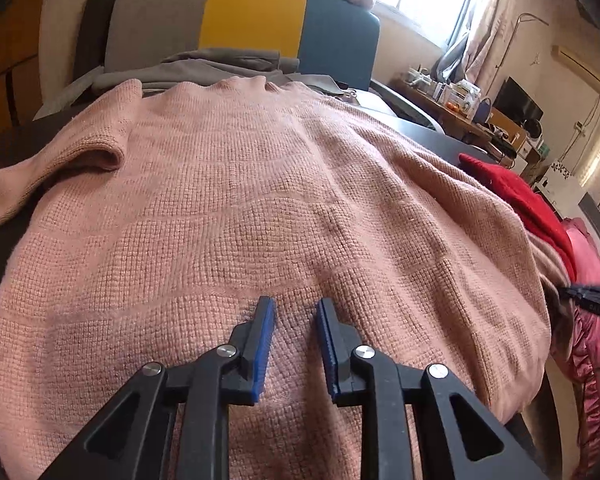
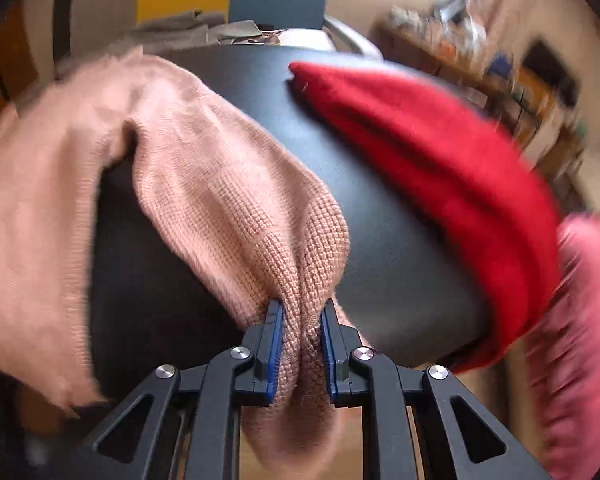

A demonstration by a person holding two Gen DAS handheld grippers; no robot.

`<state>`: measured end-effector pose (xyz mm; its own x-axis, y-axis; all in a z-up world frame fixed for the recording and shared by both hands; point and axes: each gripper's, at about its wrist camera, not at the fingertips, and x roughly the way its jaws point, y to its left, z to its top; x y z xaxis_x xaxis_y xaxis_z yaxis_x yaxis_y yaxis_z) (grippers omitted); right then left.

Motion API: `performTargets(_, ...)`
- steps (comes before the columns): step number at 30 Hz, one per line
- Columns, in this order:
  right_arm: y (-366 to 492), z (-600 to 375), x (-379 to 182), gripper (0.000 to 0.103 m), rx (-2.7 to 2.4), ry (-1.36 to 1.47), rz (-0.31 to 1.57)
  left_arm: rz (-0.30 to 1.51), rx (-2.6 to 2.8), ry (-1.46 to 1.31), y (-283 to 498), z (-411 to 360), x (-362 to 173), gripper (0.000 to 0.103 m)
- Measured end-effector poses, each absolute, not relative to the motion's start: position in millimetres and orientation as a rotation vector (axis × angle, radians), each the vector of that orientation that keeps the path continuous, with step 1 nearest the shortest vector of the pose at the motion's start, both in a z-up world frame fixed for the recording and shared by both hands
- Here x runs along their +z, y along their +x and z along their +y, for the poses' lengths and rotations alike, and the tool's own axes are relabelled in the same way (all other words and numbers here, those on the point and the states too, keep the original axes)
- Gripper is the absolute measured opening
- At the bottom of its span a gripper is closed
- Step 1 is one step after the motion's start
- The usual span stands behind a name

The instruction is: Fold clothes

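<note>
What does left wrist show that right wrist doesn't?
Left wrist only: the pink sweater's spread body, with the left tongs open above it, gripping nothing. Right wrist only: the right tongs shut on a bunched sweater sleeve, and bare black table under it. Both: pink sweater, red garment, striped chair back.

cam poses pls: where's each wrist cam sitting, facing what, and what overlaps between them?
Left wrist: low over the pink sweater, facing the striped chair; own left gripper open, pads just above the knit.
Right wrist: at the table edge, facing across it; own right gripper clamped on a sweater sleeve.
Shared: pink sweater, red garment, black table, striped chair.
</note>
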<state>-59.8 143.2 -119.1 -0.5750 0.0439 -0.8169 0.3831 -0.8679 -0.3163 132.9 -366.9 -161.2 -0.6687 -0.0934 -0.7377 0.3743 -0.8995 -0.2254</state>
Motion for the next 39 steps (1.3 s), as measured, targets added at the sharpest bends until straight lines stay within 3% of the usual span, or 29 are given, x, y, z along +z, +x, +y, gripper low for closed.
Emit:
performTargets(7,-110.5,147.0,-46.2,0.018,-2.693,1.114,1.128,0.652,-2.564,1.164,129.3,-375.3,-157.7,0.023)
performTargets(13,-191.1,147.9,-77.3,0.020,-2.711,1.211,1.328,0.616,-2.546,1.239,120.5,-366.6,-152.6,0.026)
performTargets(15,-212.5,148.5,-98.5,0.035,-2.683,1.317,1.365,0.624,-2.544,1.268,116.4,-366.2,-150.4,0.026)
performTargets(16,-220.9,148.9,-109.0,0.051,-2.649,1.393,1.368,0.633,-2.543,1.283,114.4,-366.2,-149.3,0.026)
performTargets(17,-222.6,147.7,-112.7,0.059,-2.622,1.420,1.367,0.640,-2.547,1.296,113.1,-367.2,-148.0,0.026)
performTargets(21,-207.7,140.5,-94.7,0.077,-2.637,1.336,1.407,0.628,-2.593,1.302,102.7,-373.0,-136.2,0.026)
performTargets(24,-183.8,128.1,-57.4,0.077,-2.737,1.202,1.256,0.513,-2.644,1.282,84.3,-376.0,-123.6,0.026)
performTargets(25,-175.7,121.9,-44.9,0.077,-2.750,1.172,1.123,0.462,-2.657,1.274,77.4,-377.9,-119.4,0.026)
performTargets(27,-165.0,99.7,-24.6,0.078,-2.645,1.139,0.659,0.345,-2.691,1.233,57.5,-383.6,-108.2,0.026)
performTargets(29,-163.2,67.2,-27.2,0.078,-2.546,1.136,0.482,0.261,-2.705,1.192,39.9,-392.5,-99.7,0.026)
performTargets(32,-164.2,4.8,-50.2,0.078,-2.415,1.159,0.355,0.206,-2.690,1.153,13.9,-414.5,-92.7,0.026)
performTargets(39,-220.2,-86.1,-139.8,0.077,-2.336,1.333,0.446,0.215,-2.436,1.167,-24.2,-489.7,-119.0,0.026)
